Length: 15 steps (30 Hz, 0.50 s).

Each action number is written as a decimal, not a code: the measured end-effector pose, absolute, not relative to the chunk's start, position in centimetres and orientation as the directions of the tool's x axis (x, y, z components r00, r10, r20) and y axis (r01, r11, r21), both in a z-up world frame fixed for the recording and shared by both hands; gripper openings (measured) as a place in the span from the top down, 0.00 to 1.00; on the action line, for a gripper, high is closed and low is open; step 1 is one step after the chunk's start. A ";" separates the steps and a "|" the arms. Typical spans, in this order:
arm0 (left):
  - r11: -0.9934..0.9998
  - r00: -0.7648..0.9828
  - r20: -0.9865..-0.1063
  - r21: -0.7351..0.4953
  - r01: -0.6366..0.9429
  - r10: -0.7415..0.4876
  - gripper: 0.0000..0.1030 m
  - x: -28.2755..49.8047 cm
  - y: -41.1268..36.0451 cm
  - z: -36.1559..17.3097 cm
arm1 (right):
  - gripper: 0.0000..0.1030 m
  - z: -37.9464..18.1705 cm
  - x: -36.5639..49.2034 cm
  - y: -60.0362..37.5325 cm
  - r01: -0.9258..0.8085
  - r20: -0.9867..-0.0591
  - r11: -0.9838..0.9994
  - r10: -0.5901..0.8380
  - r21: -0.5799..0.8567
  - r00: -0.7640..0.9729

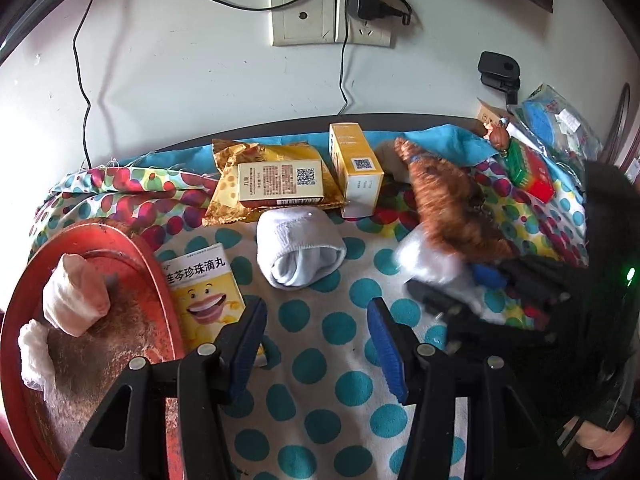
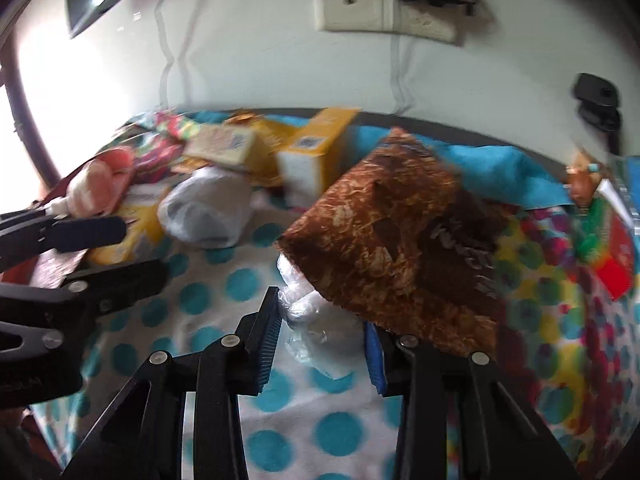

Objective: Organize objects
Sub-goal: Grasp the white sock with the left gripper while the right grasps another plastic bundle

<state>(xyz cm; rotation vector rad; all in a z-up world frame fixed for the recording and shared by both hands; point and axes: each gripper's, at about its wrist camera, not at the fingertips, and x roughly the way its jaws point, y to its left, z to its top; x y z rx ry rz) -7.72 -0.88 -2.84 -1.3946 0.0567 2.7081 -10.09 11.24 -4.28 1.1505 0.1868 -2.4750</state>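
My right gripper (image 2: pixel 322 322) is shut on a crumpled clear plastic bag (image 2: pixel 320 328), from which a brown patterned cloth piece (image 2: pixel 384 240) sticks out over the right finger. The left wrist view shows that same gripper (image 1: pixel 456 286), blurred, at the right with the brown piece (image 1: pixel 444 204). My left gripper (image 1: pixel 316 312) stands open above the dotted cloth (image 1: pixel 320 360) with nothing between its pads. A rolled white sock (image 1: pixel 298 252) lies just beyond it. A medicine box with a smiling face (image 1: pixel 204 292) lies beside the left finger.
A red tray (image 1: pixel 24 320) at the left holds two wrapped bundles (image 1: pixel 74 292). Two yellow boxes (image 1: pixel 356 168) and a gold packet (image 1: pixel 224 200) lie at the back. A red-and-green box (image 1: pixel 530 172) and bagged items sit at the right. Behind them is the wall with its socket and cables.
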 end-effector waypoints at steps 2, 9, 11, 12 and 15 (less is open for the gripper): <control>-0.995 -0.577 -0.814 -0.012 -0.096 0.066 0.48 -8.2 -0.8 -2.9 | 0.66 -4.0 -10.7 12.3 0.374 -0.747 -0.926 -0.287 0.054 -0.600; -0.998 -0.578 -0.815 0.010 -0.061 0.027 0.48 -10.2 -0.5 -3.1 | 0.66 -4.2 -12.3 15.0 0.247 -0.746 -0.961 -0.254 0.124 -0.615; -0.999 -0.573 -0.819 0.006 -0.052 0.025 0.48 -10.8 -0.3 -3.4 | 0.66 -4.2 -12.2 14.3 0.263 -0.747 -0.960 -0.247 0.100 -0.617; -0.999 -0.571 -0.821 0.011 -0.040 0.014 0.48 -11.1 -0.3 -3.6 | 0.66 -4.1 -12.1 14.1 0.273 -0.747 -0.958 -0.247 0.091 -0.618; -0.997 -0.584 -0.810 0.078 -0.011 -0.057 0.45 -11.7 -0.2 -4.0 | 0.66 -3.7 -11.4 13.2 0.309 -0.735 -0.950 -0.246 0.051 -0.632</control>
